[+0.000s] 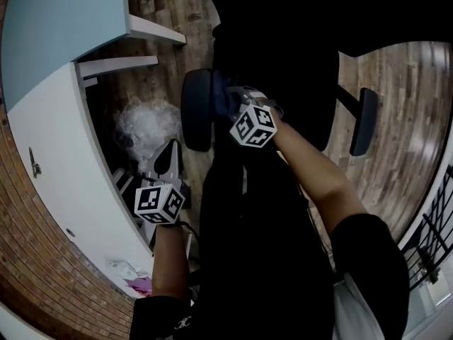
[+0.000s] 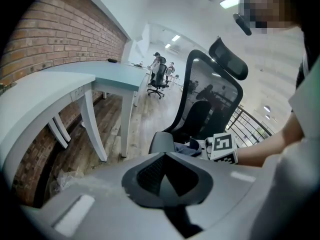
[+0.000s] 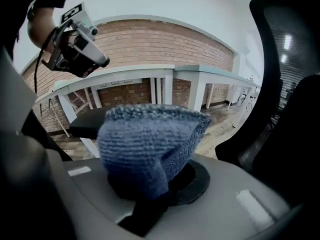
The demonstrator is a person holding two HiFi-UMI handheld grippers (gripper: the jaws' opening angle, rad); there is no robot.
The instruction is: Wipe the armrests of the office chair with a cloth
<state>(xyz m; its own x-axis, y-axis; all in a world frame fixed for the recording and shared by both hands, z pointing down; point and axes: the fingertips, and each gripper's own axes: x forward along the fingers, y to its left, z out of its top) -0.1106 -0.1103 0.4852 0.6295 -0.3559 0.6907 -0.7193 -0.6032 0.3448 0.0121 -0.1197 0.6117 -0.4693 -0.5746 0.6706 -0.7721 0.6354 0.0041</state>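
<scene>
The black office chair (image 1: 283,69) is seen from above. Its left armrest (image 1: 197,109) is a dark pad, and the other armrest (image 1: 363,121) sits at the right. My right gripper (image 1: 237,102) is shut on a blue cloth (image 1: 224,95), which lies against the inner edge of the left armrest. In the right gripper view the cloth (image 3: 150,143) bulges out of the jaws, with the armrest (image 3: 90,122) just behind it. My left gripper (image 1: 170,153) hovers lower left of that armrest, shut and holding nothing. From the left gripper view I see the armrest (image 2: 161,142), the cloth (image 2: 191,147) and the mesh backrest (image 2: 207,101).
A pale blue and white desk (image 1: 64,27) curves along the left, its white legs (image 2: 95,129) close to the chair. Crumpled clear plastic (image 1: 145,126) lies on the wood floor under it. A brick wall (image 2: 55,34) stands behind. A black railing (image 1: 432,239) runs at the right. People sit far off (image 2: 159,74).
</scene>
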